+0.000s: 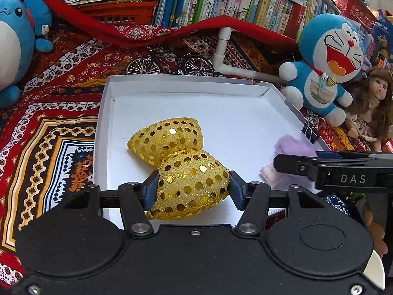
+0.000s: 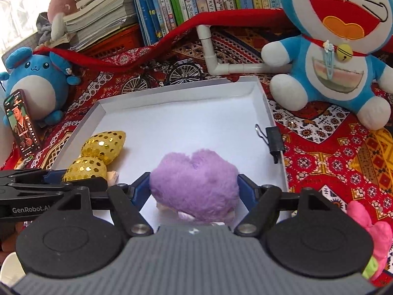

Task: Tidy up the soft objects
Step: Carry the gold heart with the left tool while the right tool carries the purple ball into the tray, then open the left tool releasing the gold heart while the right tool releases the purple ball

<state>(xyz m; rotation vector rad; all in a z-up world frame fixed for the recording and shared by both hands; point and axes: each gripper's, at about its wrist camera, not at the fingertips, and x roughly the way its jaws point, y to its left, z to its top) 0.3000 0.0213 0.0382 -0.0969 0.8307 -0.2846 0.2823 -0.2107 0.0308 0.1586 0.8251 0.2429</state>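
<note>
A gold sequinned bow (image 1: 179,162) lies in the white shallow box (image 1: 245,113), near its left front. My left gripper (image 1: 194,189) has its blue pads against both sides of the bow's near lobe. A purple fluffy plush (image 2: 196,184) sits in the same box (image 2: 184,115) at the front. My right gripper (image 2: 194,186) has its pads against both sides of it. The bow (image 2: 98,154) also shows in the right wrist view, with the left gripper's arm beside it. The purple plush (image 1: 292,147) shows in the left wrist view behind the right gripper's arm.
A Doraemon plush (image 2: 336,49) sits right of the box, a blue round plush (image 2: 34,83) and a phone (image 2: 22,123) to its left. A toy bicycle (image 1: 172,64) and white pipe (image 1: 223,49) stand behind it. A doll (image 1: 371,103), a pink plush (image 2: 373,233), a binder clip (image 2: 275,140).
</note>
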